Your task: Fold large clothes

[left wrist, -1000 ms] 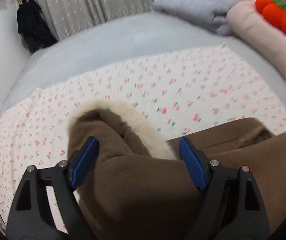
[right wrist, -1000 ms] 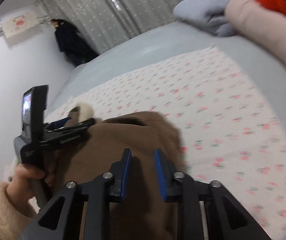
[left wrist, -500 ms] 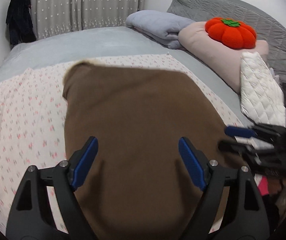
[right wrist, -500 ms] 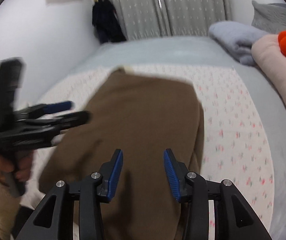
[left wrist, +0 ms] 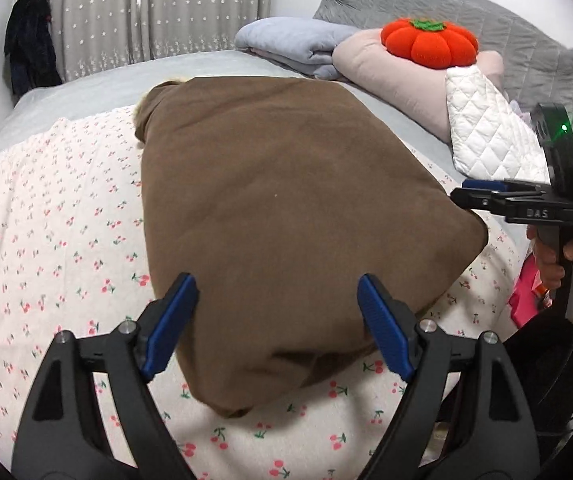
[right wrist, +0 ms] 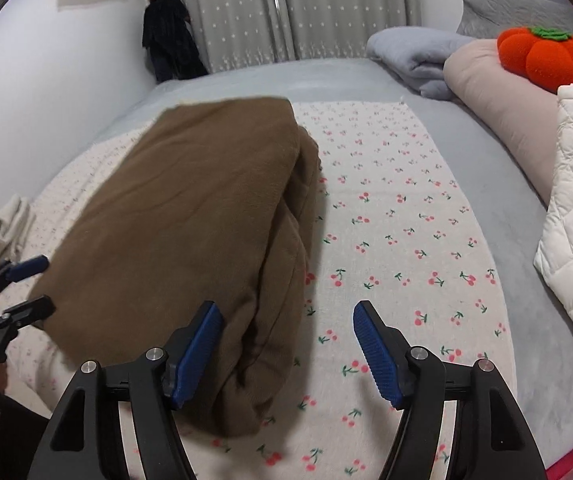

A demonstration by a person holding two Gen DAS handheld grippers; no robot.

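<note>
Where cherries dot — one brown coat (left wrist: 286,216).

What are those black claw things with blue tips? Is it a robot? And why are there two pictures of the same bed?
It is not a robot. A person holds a grabber tool in each hand, and each tool carries a small camera that looks out along its two fingers. That gives two pictures of one bed.

In the left camera's picture the left gripper is at the bottom, and the other tool pokes in from the right side. In the right camera's picture the right gripper is at the bottom.

On the bed lies a cherry-print sheet. On that sheet rests a folded brown coat. Farther back are a grey blanket, an orange pumpkin cushion and a white quilted cloth.

Both grabbers are open. Nothing is held right now.
</note>
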